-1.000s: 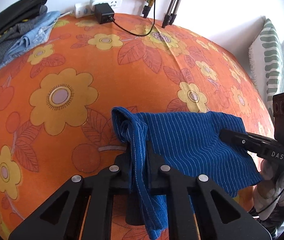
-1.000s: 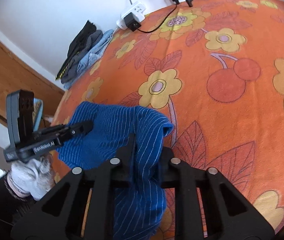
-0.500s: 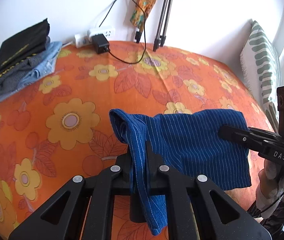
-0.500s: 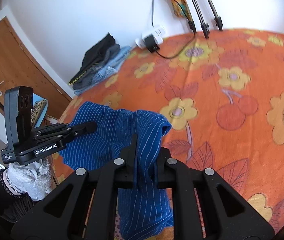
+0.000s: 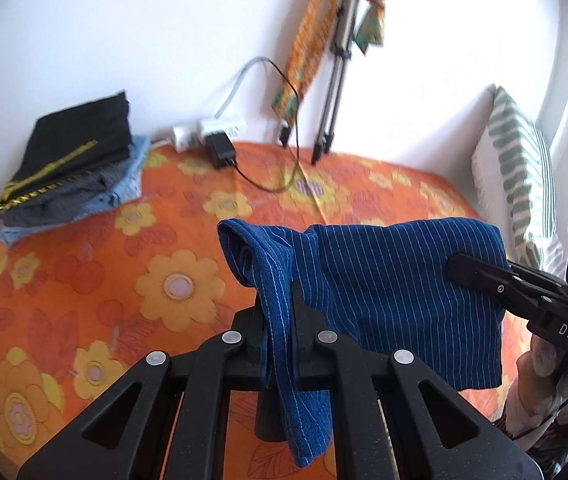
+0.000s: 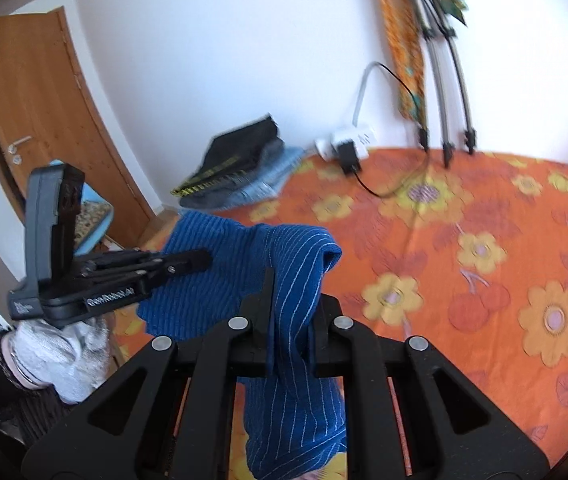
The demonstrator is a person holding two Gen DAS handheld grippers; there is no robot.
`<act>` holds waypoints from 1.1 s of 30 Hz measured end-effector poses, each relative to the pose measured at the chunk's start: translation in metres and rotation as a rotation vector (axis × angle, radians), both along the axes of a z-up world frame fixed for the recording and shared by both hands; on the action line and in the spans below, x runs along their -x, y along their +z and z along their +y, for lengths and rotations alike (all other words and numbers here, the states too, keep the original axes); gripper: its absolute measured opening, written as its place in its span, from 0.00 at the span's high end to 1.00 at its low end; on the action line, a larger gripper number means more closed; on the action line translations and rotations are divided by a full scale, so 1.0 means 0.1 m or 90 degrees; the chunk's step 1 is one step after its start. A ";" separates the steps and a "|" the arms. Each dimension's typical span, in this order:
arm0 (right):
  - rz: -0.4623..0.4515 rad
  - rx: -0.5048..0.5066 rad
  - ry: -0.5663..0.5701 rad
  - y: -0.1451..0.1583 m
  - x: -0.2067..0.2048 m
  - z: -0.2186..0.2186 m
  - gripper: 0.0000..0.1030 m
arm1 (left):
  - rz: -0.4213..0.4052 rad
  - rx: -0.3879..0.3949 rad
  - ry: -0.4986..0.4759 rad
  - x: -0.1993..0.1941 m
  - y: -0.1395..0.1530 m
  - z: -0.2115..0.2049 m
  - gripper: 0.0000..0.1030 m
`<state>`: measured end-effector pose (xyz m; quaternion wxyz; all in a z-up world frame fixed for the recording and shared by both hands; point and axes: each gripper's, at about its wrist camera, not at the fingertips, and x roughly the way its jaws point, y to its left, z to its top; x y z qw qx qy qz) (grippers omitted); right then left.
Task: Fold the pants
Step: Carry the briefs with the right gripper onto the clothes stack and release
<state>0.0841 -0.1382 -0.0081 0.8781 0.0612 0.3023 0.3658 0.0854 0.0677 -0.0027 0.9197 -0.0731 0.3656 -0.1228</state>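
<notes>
- Both grippers have come up since a second ago: the views now take in more wall and the tripod (image 5: 333,80), and the blue striped pants (image 5: 395,280) hang higher over the orange flowered bedspread (image 5: 84,280).
- Left gripper (image 5: 280,320), left wrist view: jaws pressed together on one bunched corner of the pants, a strip of cloth trailing down between the fingers toward the camera.
- Pants are stretched in the air between the two tools, well above the bed, with the lower edge hanging free (layers can't be counted).
- Right gripper (image 5: 479,276), same view: reaches in from the right, nipped on the other top corner; in its own view (image 6: 287,320) the jaws are pinched on cloth too.
- Pose: both tools held roughly level, pointing far toward the wall, the left one seen from the side at left (image 6: 188,260).
- Doing it well, I judge: keep the top edge taut and level, lower so the free hem meets the bed first, then lay flat (uneven hands would skew the fold).
- Folded stack (image 5: 76,168) sits far left on the bed, likely where this one goes.
</notes>
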 end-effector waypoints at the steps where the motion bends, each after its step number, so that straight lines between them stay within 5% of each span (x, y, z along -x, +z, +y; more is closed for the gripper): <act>1: -0.005 -0.001 0.004 0.06 0.00 0.05 0.89 | -0.009 0.006 0.010 0.01 0.06 0.07 0.94; 19: -0.092 -0.024 0.092 1.14 -0.59 1.47 0.89 | -0.138 0.052 0.188 -0.12 1.00 1.69 0.94; 33: -0.093 -0.010 0.104 1.17 -1.65 2.75 0.89 | -0.148 0.043 0.257 -0.99 1.00 2.70 0.94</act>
